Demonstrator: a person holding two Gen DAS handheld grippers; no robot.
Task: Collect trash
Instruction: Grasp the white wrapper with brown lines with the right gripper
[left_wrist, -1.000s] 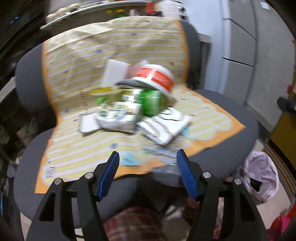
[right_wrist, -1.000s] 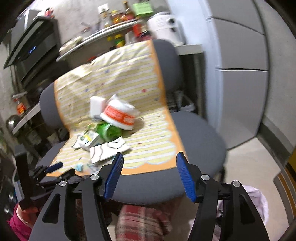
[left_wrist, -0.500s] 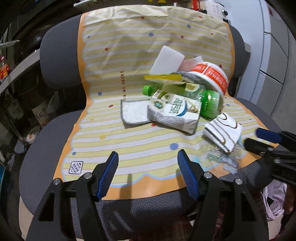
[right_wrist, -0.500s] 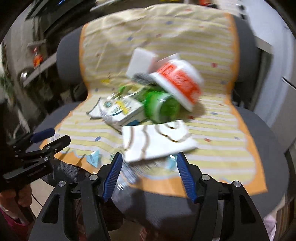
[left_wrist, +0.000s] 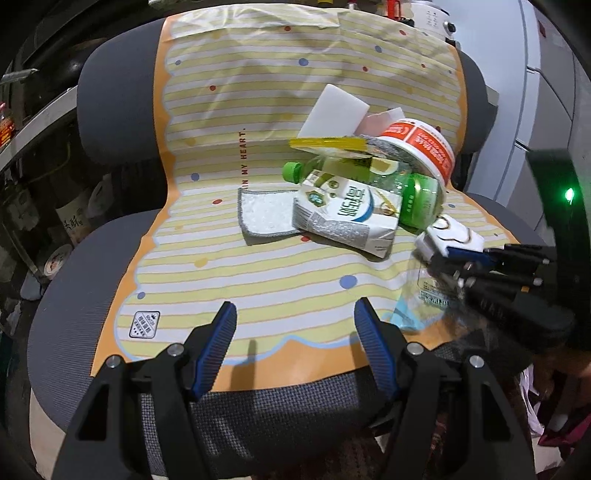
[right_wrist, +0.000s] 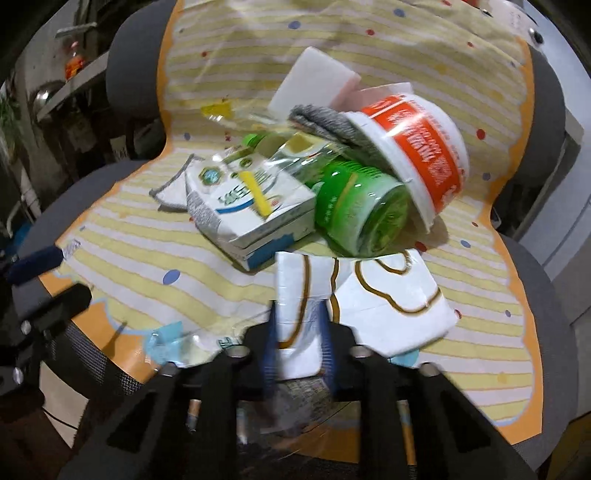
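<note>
closing on trash: right gripper (right_wrist: 297, 341) w/ the white-and-gold wrapper (right_wrist: 369, 299) between its jaws.

its blue pads sit on both sides of the wrapper's near edge, but blur hides if they press yet. left gripper (left_wrist: 295, 332) hangs w/ jaws wide apart and nothing between them, over the front of the striped mat (left_wrist: 229, 266) on the grey chair (left_wrist: 110, 92). trash pile sits mid-mat: milk carton (left_wrist: 347, 218), green bottle (left_wrist: 413, 199) lying down, red-and-white cup (left_wrist: 421, 144) tipped over, white sponge (left_wrist: 332, 110), small grey-edged cloth (left_wrist: 266, 212), clear wrapper (left_wrist: 428, 291) near the mat's front edge.
</note>
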